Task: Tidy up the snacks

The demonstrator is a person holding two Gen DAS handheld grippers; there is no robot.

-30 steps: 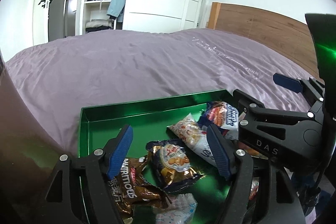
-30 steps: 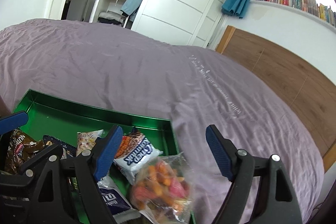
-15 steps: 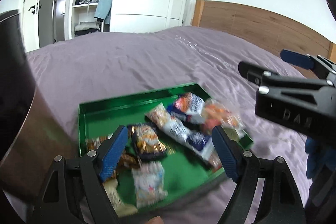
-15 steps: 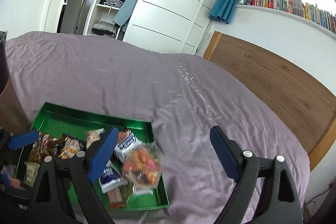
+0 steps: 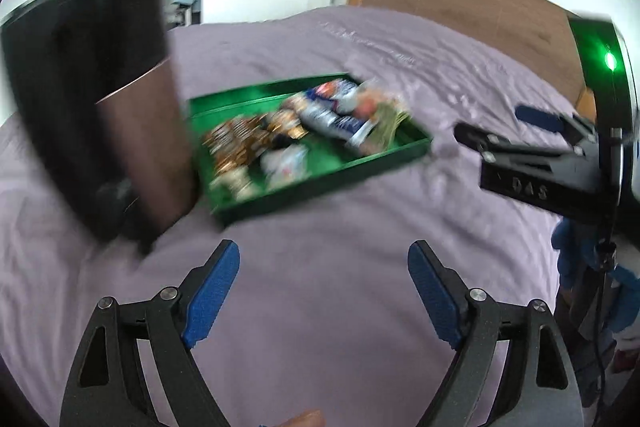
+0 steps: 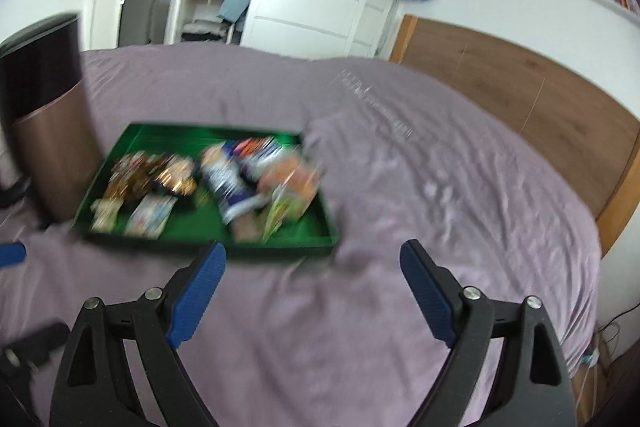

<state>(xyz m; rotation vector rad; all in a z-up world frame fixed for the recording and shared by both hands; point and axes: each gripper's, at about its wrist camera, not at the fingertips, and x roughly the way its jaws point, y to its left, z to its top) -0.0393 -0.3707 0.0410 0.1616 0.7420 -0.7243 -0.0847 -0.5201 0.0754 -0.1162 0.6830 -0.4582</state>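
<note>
Green tray (image 5: 320, 183) of snacks (image 6: 224, 183) sits on bed (image 6: 360, 327), ahead and left of both tools, long axis left-right. Left tool (image 5: 324, 293) just opened wider, empty; right tool (image 6: 312, 295) apart, empty, nearer.

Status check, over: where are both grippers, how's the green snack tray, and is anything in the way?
Left gripper open, empty, jaws just widened. Right gripper open, empty. Green tray on the bed, snacks inside. Dark bin at the tray's left end.
</note>
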